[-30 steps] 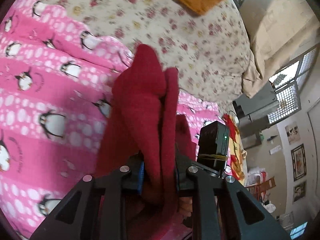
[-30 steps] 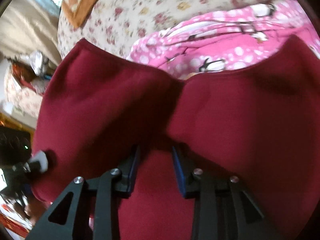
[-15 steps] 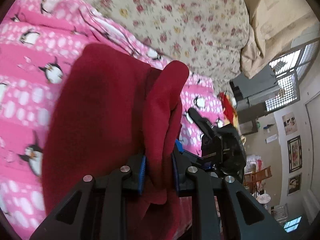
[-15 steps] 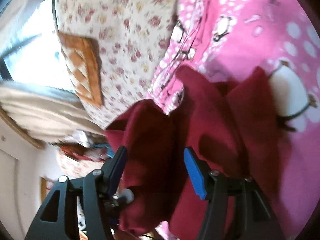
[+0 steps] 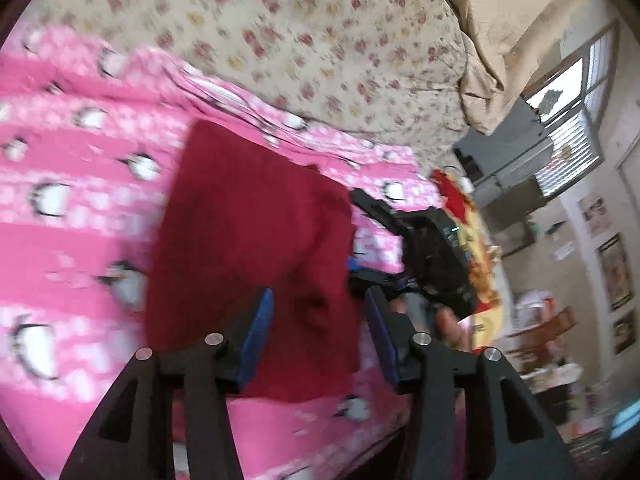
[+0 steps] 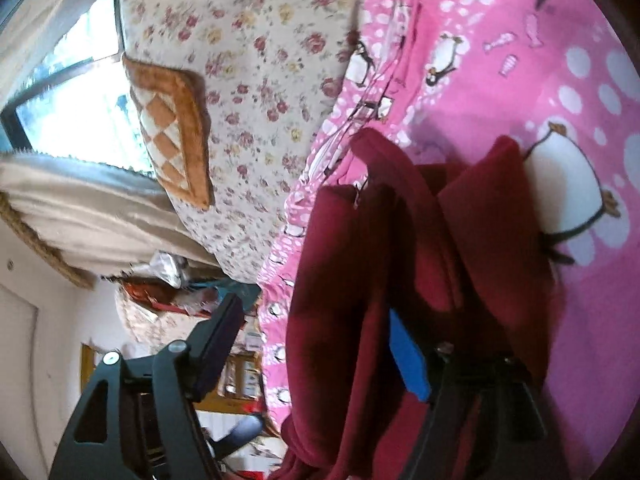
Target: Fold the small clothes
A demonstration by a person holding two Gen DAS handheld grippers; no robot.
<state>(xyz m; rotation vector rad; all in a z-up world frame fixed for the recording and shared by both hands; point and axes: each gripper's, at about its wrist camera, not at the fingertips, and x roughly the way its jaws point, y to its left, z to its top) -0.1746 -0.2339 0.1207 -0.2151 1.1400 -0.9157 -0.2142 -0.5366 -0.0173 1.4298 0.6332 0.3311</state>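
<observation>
A small dark red fleece garment [image 5: 248, 232] lies folded on the pink penguin blanket [image 5: 72, 216]. My left gripper [image 5: 320, 320] is open, its blue-padded jaws spread just above the garment's near edge, holding nothing. In the right wrist view the garment [image 6: 360, 280] hangs in folds at the bed's edge. My right gripper [image 6: 316, 344] is open wide, with the cloth between and over its jaws but not clamped. The right gripper also shows in the left wrist view [image 5: 432, 256], just right of the garment.
A cream floral quilt [image 5: 312, 40] covers the far part of the bed, with an orange checked cushion [image 6: 172, 128] on it. Beige curtains [image 5: 512, 32] and a window [image 6: 72, 104] lie beyond. The bed edge drops to a cluttered room at the right [image 5: 560, 340].
Both grippers have opened and let go of the red garment. It went from held up and bunched to lying flat on the blanket; the left gripper has drawn back slightly.
</observation>
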